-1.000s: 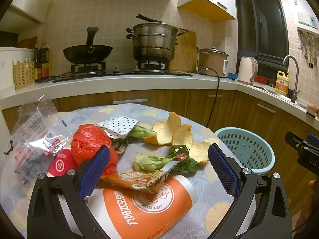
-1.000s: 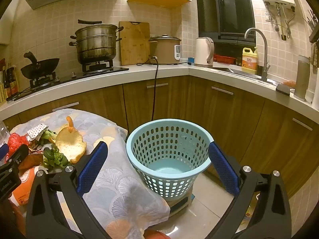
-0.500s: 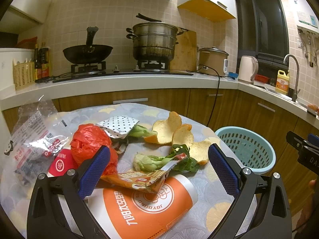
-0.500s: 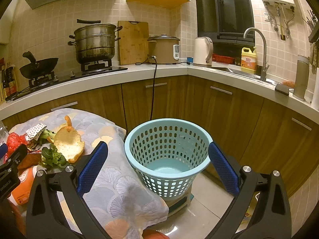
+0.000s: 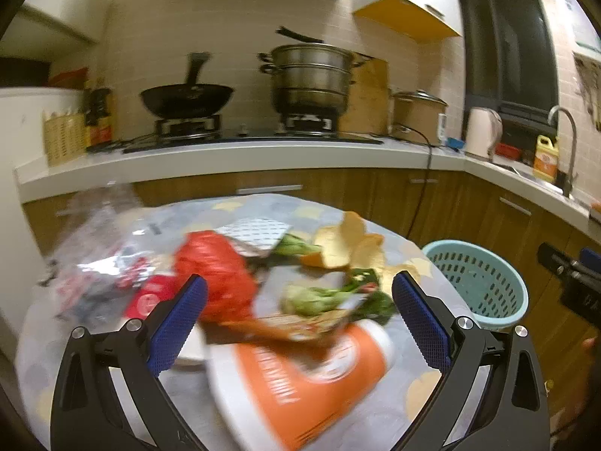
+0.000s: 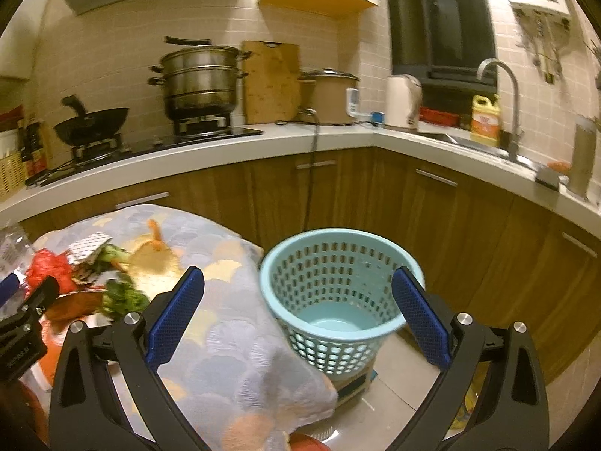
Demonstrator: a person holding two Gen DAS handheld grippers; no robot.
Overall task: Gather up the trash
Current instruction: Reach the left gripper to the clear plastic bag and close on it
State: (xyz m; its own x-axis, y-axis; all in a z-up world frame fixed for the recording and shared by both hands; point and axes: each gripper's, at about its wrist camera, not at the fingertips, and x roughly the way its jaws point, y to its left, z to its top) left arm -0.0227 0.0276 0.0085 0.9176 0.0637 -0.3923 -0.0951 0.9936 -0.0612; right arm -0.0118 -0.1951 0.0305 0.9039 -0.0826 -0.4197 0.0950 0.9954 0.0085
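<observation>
Left gripper (image 5: 298, 319), jaws spread wide and holding nothing, above the trash heap on the clothed table (image 5: 394, 409): orange paper cup (image 5: 311, 379) lying directly beneath, red bag (image 5: 218, 278) ahead-left, peels (image 5: 345, 244) ahead. Right gripper (image 6: 296, 312), likewise agape and empty, faces the blue basket (image 6: 338, 263) ahead on the floor, beside the table edge

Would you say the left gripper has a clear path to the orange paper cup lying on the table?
Probably yes. The left gripper is open, and the orange paper cup lies just ahead between its fingers. Only a snack wrapper rests across the cup's far end.
</observation>
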